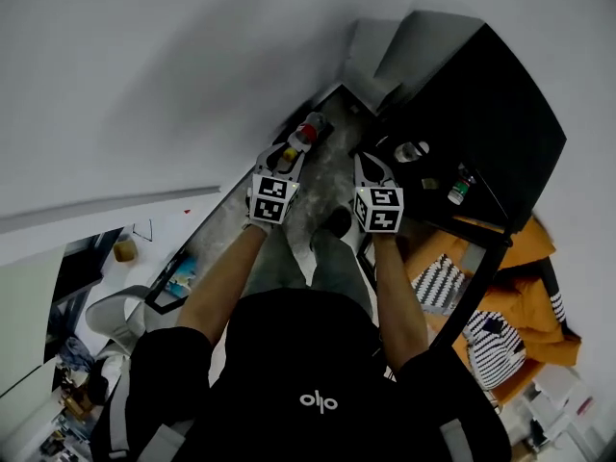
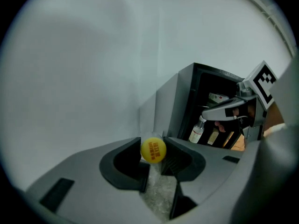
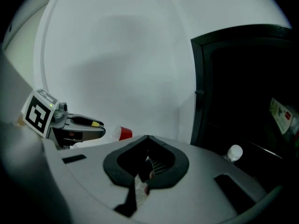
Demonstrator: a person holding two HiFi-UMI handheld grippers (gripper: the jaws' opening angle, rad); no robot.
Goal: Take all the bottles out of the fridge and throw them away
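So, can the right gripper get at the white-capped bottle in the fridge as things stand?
Probably yes: the fridge stands open, nothing shows between the right gripper and the white-capped bottle. Its jaws are shut, so they must open first.

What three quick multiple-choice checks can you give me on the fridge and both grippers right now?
1. Where is the white-capped bottle? A. in the open fridge B. on the floor C. in a bin
2. What colour is the bottle cap pinched by the left gripper? A. blue B. yellow C. green
3. How is the right gripper? A. wide apart B. shut on a bottle C. shut, nothing held
Key: 1 A, it stands inside the dark compartment. 2 B, the round cap between the pads is yellow. 3 C, the right gripper view shows the tips meeting with nothing between.
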